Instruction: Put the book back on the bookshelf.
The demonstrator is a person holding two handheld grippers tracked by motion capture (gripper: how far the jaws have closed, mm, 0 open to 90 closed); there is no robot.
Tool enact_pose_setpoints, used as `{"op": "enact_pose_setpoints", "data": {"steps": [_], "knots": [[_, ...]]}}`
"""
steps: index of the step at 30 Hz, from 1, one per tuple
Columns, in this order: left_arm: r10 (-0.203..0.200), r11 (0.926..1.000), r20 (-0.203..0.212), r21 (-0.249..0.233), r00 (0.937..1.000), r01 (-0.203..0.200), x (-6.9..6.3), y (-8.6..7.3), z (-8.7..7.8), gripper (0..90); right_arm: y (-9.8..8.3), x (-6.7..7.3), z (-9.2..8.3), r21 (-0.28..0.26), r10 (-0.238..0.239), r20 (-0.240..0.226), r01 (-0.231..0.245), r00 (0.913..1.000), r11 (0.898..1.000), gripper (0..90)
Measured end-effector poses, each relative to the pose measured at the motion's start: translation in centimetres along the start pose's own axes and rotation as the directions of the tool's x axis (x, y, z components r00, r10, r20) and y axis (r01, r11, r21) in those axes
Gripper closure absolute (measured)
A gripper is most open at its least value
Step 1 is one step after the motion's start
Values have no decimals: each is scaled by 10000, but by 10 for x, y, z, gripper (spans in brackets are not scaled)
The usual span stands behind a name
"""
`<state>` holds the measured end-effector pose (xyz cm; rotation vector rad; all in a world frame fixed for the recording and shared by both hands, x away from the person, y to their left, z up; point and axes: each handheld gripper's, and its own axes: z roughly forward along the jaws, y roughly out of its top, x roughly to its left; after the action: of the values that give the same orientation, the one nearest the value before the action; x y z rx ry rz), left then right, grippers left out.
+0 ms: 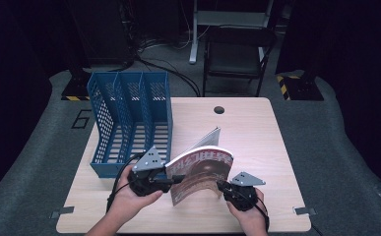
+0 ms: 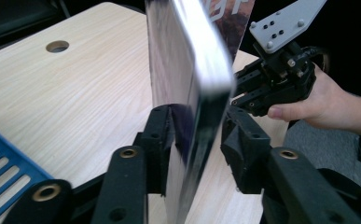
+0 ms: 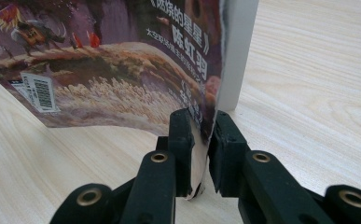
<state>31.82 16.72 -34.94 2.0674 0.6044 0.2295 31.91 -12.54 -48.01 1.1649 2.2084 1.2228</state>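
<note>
A magazine [image 1: 200, 172] with a brown and purple cover stands on edge on the wooden table [image 1: 262, 142], its cover bowed. My left gripper [image 1: 171, 181] is at its left side. In the left gripper view the thick spine edge [image 2: 187, 70] stands between the jaws of the left gripper [image 2: 197, 126], which sit apart from it, open. My right gripper [image 1: 222, 186] is at the magazine's lower right. In the right gripper view the right gripper [image 3: 200, 121] pinches the thin edge of the cover [image 3: 122, 70]. The right gripper [image 2: 243, 93] and its hand also appear in the left gripper view.
A blue three-slot file rack [image 1: 129, 118] stands at the table's left, just behind my left hand; its corner [image 2: 1, 158] shows in the left gripper view. A cable hole [image 1: 219, 109] lies near the far edge. A dark chair [image 1: 237, 54] stands beyond the table.
</note>
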Motion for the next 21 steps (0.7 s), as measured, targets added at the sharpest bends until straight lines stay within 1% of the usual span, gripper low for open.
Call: {"op": "enact_pose_setpoints", "data": {"steps": [3, 4, 5, 6, 8, 12, 13, 15, 18, 19, 20, 21], "knots": [[271, 9995, -110, 176, 9996, -269, -1, 11, 2, 591, 0, 0, 0, -10, -59, -13, 59, 10000, 10000, 798], [251, 9996, -208, 107, 9995, -249, -2, 14, 4, 589, 0, 0, 0, -10, -56, -18, 56, 10000, 10000, 799], [233, 9996, -277, 165, 9993, -229, -3, 18, 5, 586, 0, 0, 0, -2, -19, -17, 19, 10000, 10000, 799], [152, 9998, -191, 142, 9997, -150, -3, 19, 6, 586, 0, 0, 0, -6, -28, -27, 28, 10000, 10000, 799], [194, 9995, -254, 269, 9995, -187, -2, 25, 7, 587, 0, 0, 0, -9, -4, -77, 4, 10000, 10000, 798], [35, 9993, -253, 362, 9997, -25, 1, 34, 10, 591, 0, 0, 0, -14, 7, -100, -8, 9999, 10000, 798], [9, 9988, -248, 487, 9997, 3, 2, 36, 10, 594, -1, 0, 0, -30, 12, -96, -12, 10000, 10000, 797], [-114, 9983, -301, 573, 9995, 131, 4, 40, 11, 613, -1, 0, 0, -19, 26, -101, -26, 9999, 10000, 797], [-124, 9973, -238, 725, 9996, 141, 5, 43, 12, 633, -1, 0, 0, -26, 29, -108, -29, 9999, 10000, 797], [-207, 9970, -192, 738, 9996, 221, 4, 44, 12, 633, -1, 0, 0, -26, 21, -113, -21, 9999, 10000, 797], [-104, 9967, -263, 802, 9996, 124, 4, 45, 13, 631, -1, 0, 0, -31, 25, -115, -25, 9999, 10000, 797], [-94, 9967, -248, 802, 9996, 113, 4, 46, 13, 626, -1, 0, 0, -28, 34, -114, -34, 9999, 10000, 797]]}}
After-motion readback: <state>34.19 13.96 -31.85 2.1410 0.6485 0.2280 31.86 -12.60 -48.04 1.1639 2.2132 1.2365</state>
